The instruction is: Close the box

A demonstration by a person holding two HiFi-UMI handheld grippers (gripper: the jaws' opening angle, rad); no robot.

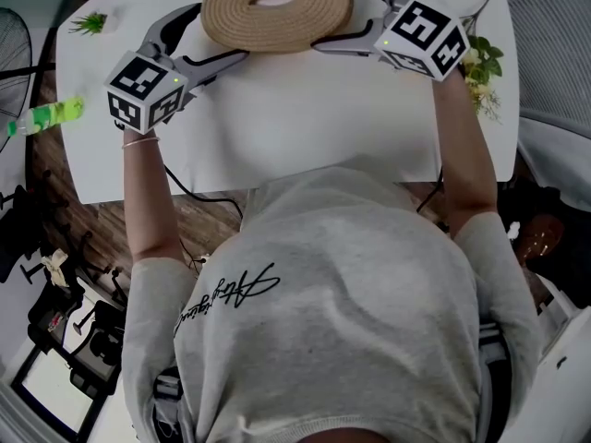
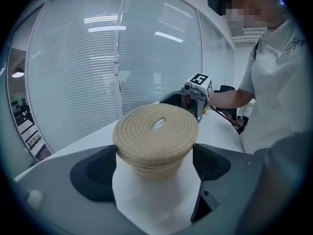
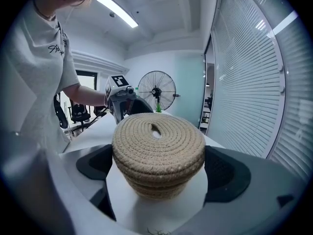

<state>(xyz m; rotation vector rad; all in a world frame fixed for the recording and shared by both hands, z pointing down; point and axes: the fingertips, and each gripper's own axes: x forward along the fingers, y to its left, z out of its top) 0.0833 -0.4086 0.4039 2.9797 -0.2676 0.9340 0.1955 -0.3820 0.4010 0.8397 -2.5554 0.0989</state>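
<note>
A round box of coiled tan rope stands on the white table at the far edge, its lid sitting on the body with a slot in the top. My left gripper reaches in from the left and my right gripper from the right. Each has its jaws spread wide on either side of the box rim. In the left gripper view the box fills the gap of the open left gripper. In the right gripper view the box likewise sits between the jaws of the right gripper.
A small potted plant and a green bottle are at the table's left side. Flowers stand at its right edge. A standing fan is beyond the table. Window blinds lie behind it.
</note>
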